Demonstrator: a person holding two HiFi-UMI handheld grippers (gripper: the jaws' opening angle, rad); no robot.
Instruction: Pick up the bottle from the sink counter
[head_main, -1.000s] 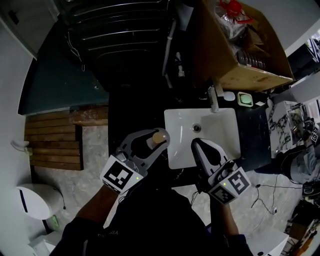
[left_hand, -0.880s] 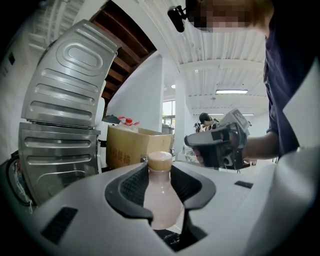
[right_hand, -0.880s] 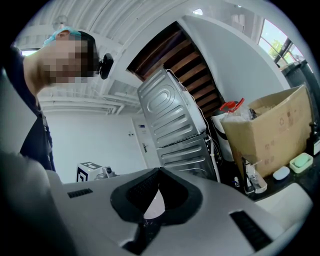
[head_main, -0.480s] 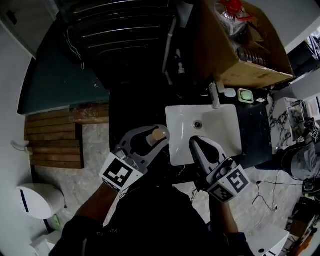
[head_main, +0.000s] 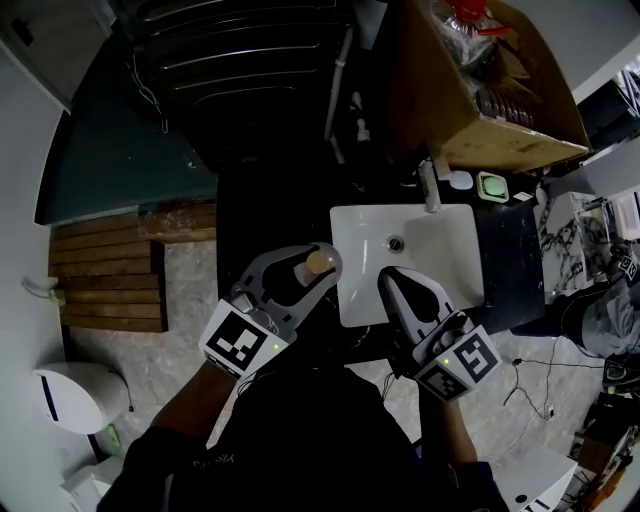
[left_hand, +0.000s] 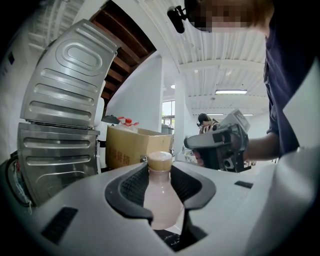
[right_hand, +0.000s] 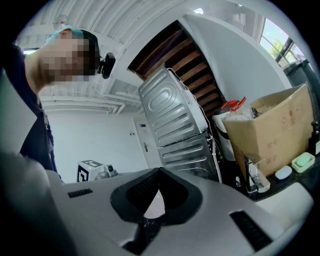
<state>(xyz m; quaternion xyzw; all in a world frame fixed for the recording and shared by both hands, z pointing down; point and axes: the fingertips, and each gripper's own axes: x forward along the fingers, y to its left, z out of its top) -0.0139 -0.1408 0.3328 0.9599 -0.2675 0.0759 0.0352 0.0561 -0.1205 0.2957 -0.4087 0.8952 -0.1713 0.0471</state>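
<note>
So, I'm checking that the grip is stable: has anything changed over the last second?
Nothing really moved; only the head view drifts slightly. The left gripper stays clamped on the bottle, just left of the sink in the head view. The right gripper stays shut and empty.

Bottle (left_hand: 161, 195): showing smooth, cloudy pinkish plastic; cap (left_hand: 161, 160) looking matt tan.
Left gripper (head_main: 318, 266): wearing matt grey plastic; pads (left_hand: 131, 186) looking black and ribbed.
Sink (head_main: 440, 250): gleaming glossy white.
Counter (head_main: 505, 270): looking dark and smooth.
Box (head_main: 440, 110): showing plain matt brown cardboard.
Panel (left_hand: 60, 115): shining as ribbed, silvery sheet metal.
Slats (head_main: 105, 270): showing rough brown wood.
</note>
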